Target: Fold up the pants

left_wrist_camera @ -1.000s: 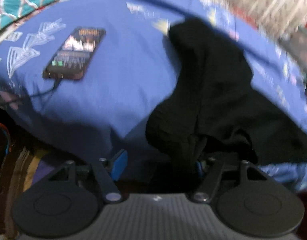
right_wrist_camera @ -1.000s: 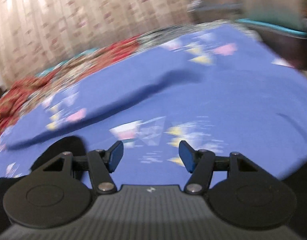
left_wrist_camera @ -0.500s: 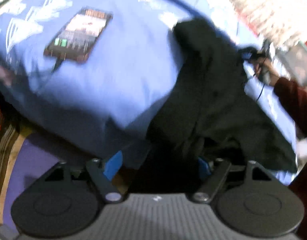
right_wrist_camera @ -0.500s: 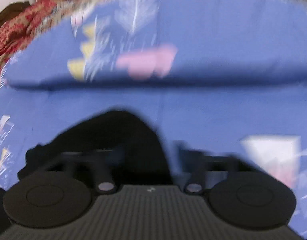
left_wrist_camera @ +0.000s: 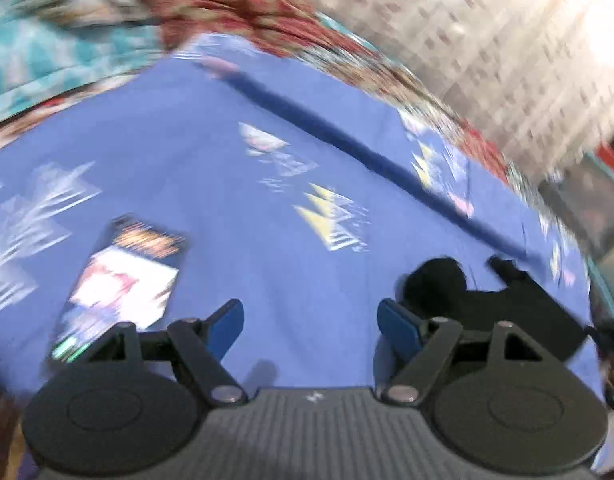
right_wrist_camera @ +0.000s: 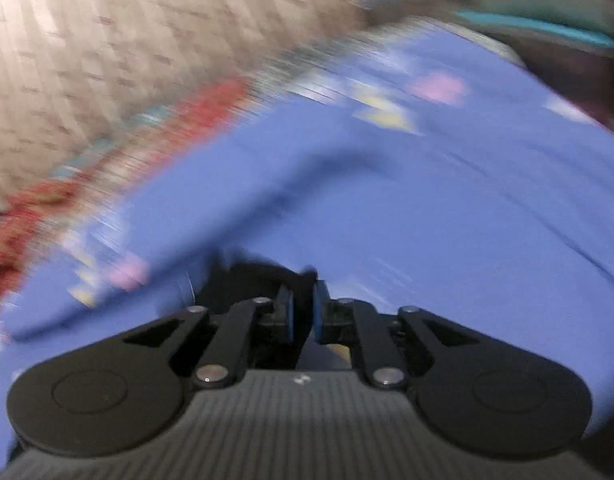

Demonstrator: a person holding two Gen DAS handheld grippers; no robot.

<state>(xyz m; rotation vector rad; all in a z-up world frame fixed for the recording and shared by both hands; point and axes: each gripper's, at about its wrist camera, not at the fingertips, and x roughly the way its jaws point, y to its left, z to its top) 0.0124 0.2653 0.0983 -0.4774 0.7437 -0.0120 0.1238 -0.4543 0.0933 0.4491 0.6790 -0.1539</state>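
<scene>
Blue-padded fingers of the left gripper [left_wrist_camera: 310, 326] stood wide apart with only blue bedsheet [left_wrist_camera: 235, 184] showing between them; its jaws had just been opening, and nothing was held. Just beyond and outside its right finger lay the black pants [left_wrist_camera: 503, 304], bunched in a dark heap on the sheet. Just beyond its left finger lay a phone [left_wrist_camera: 121, 284] with a lit screen, blurred. Farther out, a dark fold crossed the sheet, then red patterned fabric [left_wrist_camera: 243, 8] and a pale curtain [left_wrist_camera: 507, 40].

Fingers of the right gripper [right_wrist_camera: 301, 308] stood nearly together, a narrow gap between the pads, their jaws having just eased apart slightly. Black pants cloth [right_wrist_camera: 251, 280] sat between and just beyond the fingertips; whether the pads pressed on it was too blurred to tell. Beyond stretched blurred blue sheet.
</scene>
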